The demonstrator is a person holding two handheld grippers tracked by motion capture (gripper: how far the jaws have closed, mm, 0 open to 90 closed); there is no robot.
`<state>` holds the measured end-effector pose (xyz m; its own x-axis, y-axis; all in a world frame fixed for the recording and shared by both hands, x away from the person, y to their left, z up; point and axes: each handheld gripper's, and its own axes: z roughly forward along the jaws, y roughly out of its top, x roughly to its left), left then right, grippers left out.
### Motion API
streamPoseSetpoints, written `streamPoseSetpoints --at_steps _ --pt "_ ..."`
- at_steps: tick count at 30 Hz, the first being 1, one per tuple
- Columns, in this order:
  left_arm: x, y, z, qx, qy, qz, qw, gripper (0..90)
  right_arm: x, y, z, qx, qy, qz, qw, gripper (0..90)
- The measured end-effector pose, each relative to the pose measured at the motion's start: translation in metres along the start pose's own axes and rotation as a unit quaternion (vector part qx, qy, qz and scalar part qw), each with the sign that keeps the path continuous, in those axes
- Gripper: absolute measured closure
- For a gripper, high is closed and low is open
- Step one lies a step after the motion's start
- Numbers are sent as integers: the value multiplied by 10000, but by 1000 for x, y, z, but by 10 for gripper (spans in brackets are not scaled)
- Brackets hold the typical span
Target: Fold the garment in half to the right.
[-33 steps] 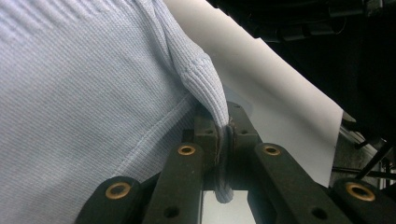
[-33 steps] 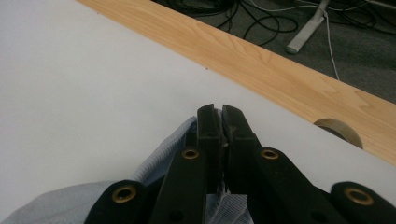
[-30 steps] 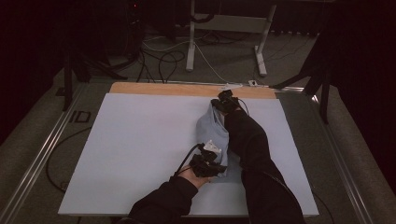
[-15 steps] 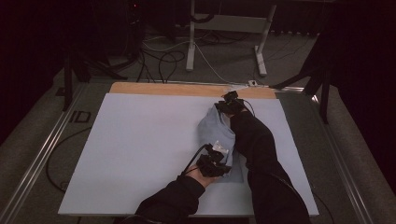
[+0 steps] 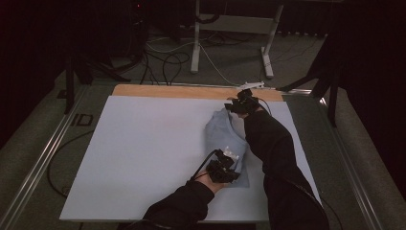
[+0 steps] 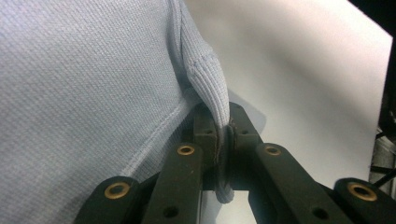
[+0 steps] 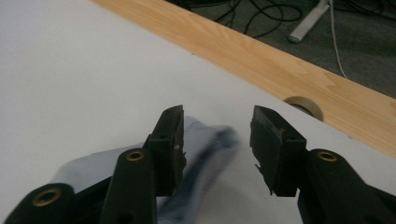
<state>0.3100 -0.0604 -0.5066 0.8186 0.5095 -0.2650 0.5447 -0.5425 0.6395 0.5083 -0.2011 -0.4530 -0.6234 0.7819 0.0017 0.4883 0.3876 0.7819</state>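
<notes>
Folding the blue shirt (image 5: 225, 139) on the tabletop (image 5: 143, 153)

Your left gripper (image 6: 223, 140) has its fingers clamped on the ribbed hem; your right gripper (image 7: 215, 140) stands apart over the far end. Close fully before lifting.

Sheet (image 5: 143, 153): lies flat on the table (image 5: 182, 91), the table's far edge showing behind it
Garment (image 5: 225, 139): on the sheet, right of its middle, running from near side to far side
Left gripper (image 5: 224, 168): at the garment's near end, a ribbed hem (image 6: 205, 79) between its jaws
Right gripper (image 5: 242, 104): at the garment's far end, close to the table's far edge
Stand (image 5: 230, 28): on the floor behind the table
Cables (image 5: 167, 57): on the floor, left of the stand
</notes>
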Motion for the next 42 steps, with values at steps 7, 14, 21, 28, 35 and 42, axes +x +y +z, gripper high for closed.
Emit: streamPoseSetpoints --at_steps 7,14,21,28,35,42 --pt "-4 2 3 12 64 35 10000 842 7 -7 12 258 120 58 9996 663" --pt "-5 3 7 53 90 45 9999 846 -1 -16 25 492 -36 529 9974 483" --pt "-13 6 10 62 72 124 9999 846 -5 -26 33 842 175 704 9938 582" --pt "-11 4 12 46 91 119 9999 847 4 -26 35 1074 108 24 9942 856" --pt "-11 3 11 -9 159 83 9998 845 16 -17 21 141 226 -530 9982 867" --pt "-13 3 10 -33 174 51 9998 843 12 -20 32 241 190 -292 9991 867"
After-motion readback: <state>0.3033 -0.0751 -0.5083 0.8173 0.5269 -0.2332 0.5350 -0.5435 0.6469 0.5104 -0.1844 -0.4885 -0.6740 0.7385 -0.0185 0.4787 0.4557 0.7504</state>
